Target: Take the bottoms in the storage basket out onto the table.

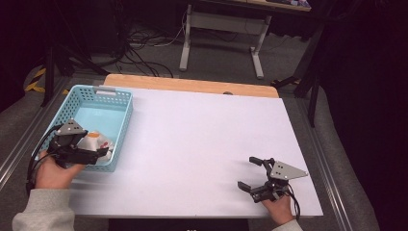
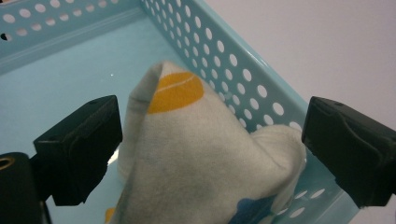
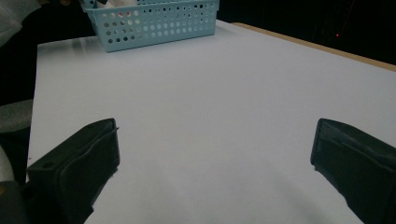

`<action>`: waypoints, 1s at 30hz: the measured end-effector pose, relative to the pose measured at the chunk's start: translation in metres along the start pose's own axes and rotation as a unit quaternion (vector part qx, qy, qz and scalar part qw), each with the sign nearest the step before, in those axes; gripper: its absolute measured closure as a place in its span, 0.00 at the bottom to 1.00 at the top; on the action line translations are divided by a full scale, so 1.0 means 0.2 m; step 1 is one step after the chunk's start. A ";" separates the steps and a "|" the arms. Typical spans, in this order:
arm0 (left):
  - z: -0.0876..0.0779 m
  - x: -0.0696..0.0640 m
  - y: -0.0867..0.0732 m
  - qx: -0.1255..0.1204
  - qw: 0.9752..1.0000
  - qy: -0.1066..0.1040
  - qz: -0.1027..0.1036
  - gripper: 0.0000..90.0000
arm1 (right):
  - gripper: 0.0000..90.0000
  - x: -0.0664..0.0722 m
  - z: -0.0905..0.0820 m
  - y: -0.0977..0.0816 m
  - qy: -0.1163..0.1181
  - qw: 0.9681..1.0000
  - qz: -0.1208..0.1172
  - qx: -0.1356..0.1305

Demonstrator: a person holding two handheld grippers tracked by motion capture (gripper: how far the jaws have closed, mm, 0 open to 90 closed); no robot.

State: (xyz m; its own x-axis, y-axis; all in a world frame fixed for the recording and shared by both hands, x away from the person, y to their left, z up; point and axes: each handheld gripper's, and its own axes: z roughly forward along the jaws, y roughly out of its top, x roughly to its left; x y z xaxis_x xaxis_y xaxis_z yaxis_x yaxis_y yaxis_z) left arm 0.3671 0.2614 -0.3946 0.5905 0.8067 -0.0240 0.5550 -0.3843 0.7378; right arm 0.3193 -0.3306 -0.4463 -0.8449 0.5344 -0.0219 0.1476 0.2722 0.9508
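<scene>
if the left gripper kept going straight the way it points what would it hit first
Most likely the white cloth with the orange spot, bunched between its open jaws inside the blue basket. The left gripper seems not to press it yet; depth is hard to judge.

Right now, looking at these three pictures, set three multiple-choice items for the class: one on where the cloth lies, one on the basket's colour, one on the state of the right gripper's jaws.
1. Where is the white cloth?
A. inside the basket
B. on the bare table
C. on the floor

2. What colour is the basket?
A. red
B. light blue
C. black

3. How do the jaws of the right gripper stand?
A. shut on the cloth
B. shut on nothing
C. open, with nothing between them

Key: 1 A, the perforated walls stand around the cloth; 2 B, light blue in the high view; 3 C, its view shows bare white table between the jaws.
</scene>
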 end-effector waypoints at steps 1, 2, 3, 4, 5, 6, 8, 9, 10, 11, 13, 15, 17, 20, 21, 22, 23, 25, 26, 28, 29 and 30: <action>0.00 0.00 0.00 0.002 1.000 -0.001 0.000 0.08 | 0.02 0.00 0.00 0.00 0.000 1.000 0.000 0.000; 0.00 0.00 0.00 0.002 1.000 -0.001 0.000 0.08 | 0.02 0.00 0.00 0.00 0.000 1.000 0.000 0.000; 0.01 0.00 0.00 0.007 1.000 -0.003 0.001 0.08 | 0.02 0.00 0.00 0.00 0.000 1.000 0.000 0.000; 0.01 0.00 0.00 0.009 1.000 -0.004 0.001 0.09 | 0.02 0.00 0.00 0.00 0.001 1.000 0.000 0.000; 0.01 0.01 -0.01 0.011 1.000 -0.006 0.002 0.09 | 0.02 0.00 0.00 0.00 0.001 1.000 0.000 0.000; 0.01 0.01 -0.01 0.012 1.000 -0.005 0.003 0.10 | 0.02 0.00 0.00 0.00 0.001 1.000 0.000 0.000; 0.02 0.01 -0.01 0.018 1.000 -0.006 0.003 0.11 | 0.02 0.00 0.00 0.00 0.001 1.000 0.000 0.000; 0.02 0.01 -0.01 0.021 1.000 -0.007 0.003 0.11 | 0.02 0.00 0.00 0.00 0.001 1.000 0.000 0.000; 0.02 0.01 -0.01 0.024 1.000 -0.008 0.005 0.12 | 0.02 0.00 0.00 0.00 0.002 1.000 0.000 0.000; 0.03 0.01 -0.01 0.027 1.000 -0.009 0.006 0.13 | 0.02 0.00 0.00 0.00 0.002 1.000 0.000 0.000; 0.03 0.01 -0.02 0.030 0.999 -0.009 0.010 0.16 | 0.02 0.00 0.00 0.00 0.002 1.000 0.000 0.000; 0.03 0.01 -0.02 0.033 0.999 -0.011 0.012 0.19 | 0.02 0.00 0.00 0.00 0.002 1.000 0.001 0.000; 0.02 0.01 -0.02 0.034 0.999 -0.009 0.015 0.24 | 0.02 0.00 0.00 0.00 0.002 1.000 0.000 0.000; 0.02 0.00 -0.02 0.034 0.999 -0.007 0.018 0.36 | 0.02 0.00 0.00 0.00 0.002 1.000 0.000 0.000; 0.01 0.00 -0.02 0.036 0.999 -0.007 0.019 0.41 | 0.02 0.00 0.00 0.00 0.001 1.000 0.001 0.000; 0.01 0.00 -0.02 0.036 0.999 -0.004 0.021 0.45 | 0.02 0.00 0.00 0.00 0.000 1.000 0.001 0.001; 0.01 0.00 -0.02 0.035 0.999 -0.004 0.024 0.49 | 0.02 0.00 0.00 0.00 0.000 1.000 0.001 0.001; 0.01 0.00 -0.02 0.037 0.999 -0.005 0.026 0.59 | 0.02 0.00 0.00 0.00 -0.001 1.000 0.001 0.001; 0.01 0.00 -0.02 0.039 0.999 -0.004 0.027 0.65 | 0.02 0.00 0.00 0.00 -0.001 1.000 0.001 0.001; 0.00 -0.01 -0.02 0.040 0.999 -0.002 0.031 0.75 | 0.02 0.00 0.00 0.00 -0.001 1.000 0.001 0.001; 0.00 -0.01 -0.02 0.038 0.999 -0.001 0.032 0.80 | 0.02 0.00 0.00 0.00 -0.001 1.000 0.001 0.001; 0.00 -0.01 -0.02 0.037 0.999 -0.001 0.030 0.82 | 0.02 0.00 0.00 0.00 -0.001 1.000 0.002 0.001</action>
State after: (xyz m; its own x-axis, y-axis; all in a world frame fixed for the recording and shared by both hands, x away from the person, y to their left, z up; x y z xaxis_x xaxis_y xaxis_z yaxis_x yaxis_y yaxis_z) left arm 0.3636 0.2612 -0.3967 0.6251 0.7804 0.0177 0.5602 -0.4643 0.6861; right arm 0.3194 -0.3300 -0.4466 -0.8432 0.5372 -0.0198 0.1512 0.2723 0.9502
